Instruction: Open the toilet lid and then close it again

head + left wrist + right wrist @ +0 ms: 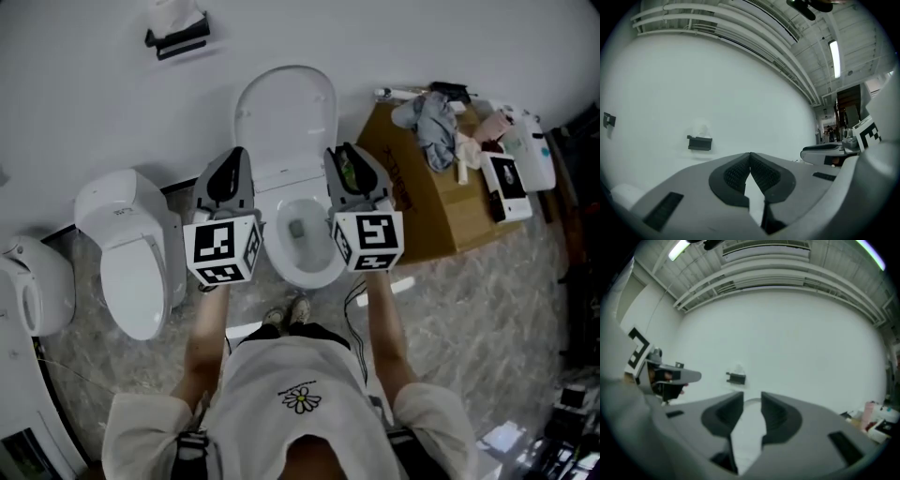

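Head view: toilet lid [286, 111] is being shown raised, leaning back against the wall behind the open bowl [302, 246]. Left gripper [235, 156] and right gripper [341, 153] are being held level, one over each side of the bowl, clear of the lid. Left jaws are being held fully closed on nothing; right jaws are being held partly apart, nothing gripped.
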The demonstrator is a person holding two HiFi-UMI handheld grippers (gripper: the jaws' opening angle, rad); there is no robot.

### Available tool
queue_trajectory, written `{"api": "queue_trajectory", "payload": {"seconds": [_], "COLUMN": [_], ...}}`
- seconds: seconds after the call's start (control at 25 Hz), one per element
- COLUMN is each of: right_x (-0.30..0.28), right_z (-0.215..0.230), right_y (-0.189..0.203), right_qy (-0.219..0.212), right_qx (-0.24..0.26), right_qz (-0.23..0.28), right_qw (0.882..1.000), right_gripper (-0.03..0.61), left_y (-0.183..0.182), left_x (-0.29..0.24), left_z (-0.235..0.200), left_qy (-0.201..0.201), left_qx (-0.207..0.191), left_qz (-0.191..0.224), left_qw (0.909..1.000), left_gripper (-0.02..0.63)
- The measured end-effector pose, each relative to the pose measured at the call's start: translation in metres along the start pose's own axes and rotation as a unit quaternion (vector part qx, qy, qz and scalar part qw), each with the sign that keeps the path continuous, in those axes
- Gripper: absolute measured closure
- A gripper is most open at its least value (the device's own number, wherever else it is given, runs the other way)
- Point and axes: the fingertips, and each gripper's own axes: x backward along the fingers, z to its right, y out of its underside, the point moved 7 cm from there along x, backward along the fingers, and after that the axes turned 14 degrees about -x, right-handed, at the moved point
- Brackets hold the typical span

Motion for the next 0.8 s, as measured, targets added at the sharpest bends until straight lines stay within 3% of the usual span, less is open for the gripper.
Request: {"api": "queue_trajectory", "payload": {"seconds": [0.2,0.4,0.6,0.8], "right_x": [0.008,-0.003,-0.015,-0.028], "right_z": [0.0,-0.01,-0.015,-0.016], "right_y": [0.005,0.007,0.005,0.005], "right_qy": [-0.014,-0.026,-0.013,-0.002], "right_qx": [0.017,-0.003,-0.011,-0.011], "right_qz": [-0.017,-0.013,-0.007,-0.002], "right_qw": [1.0,1.0,1.0,1.0], "right_gripper": [0.471,0.471,0.471,0.511], "left_y": [0.006,0.009,0.011,0.016], "left_x": [-0.001,-0.018,-0.019,-0.027], "left_z": [0.014,0.005,0.0,-0.009], "left_qy": [0.004,0.008,0.001,-0.004], "left_qx": [0.005,0.017,-0.004,-0.008], "left_qz": [-0.005,-0.016,-0.01,-0.008], "left_qw": [1.0,0.9997,0.9999,0.9999], "left_gripper": [0.592,0.592,0.592,0.592]}}
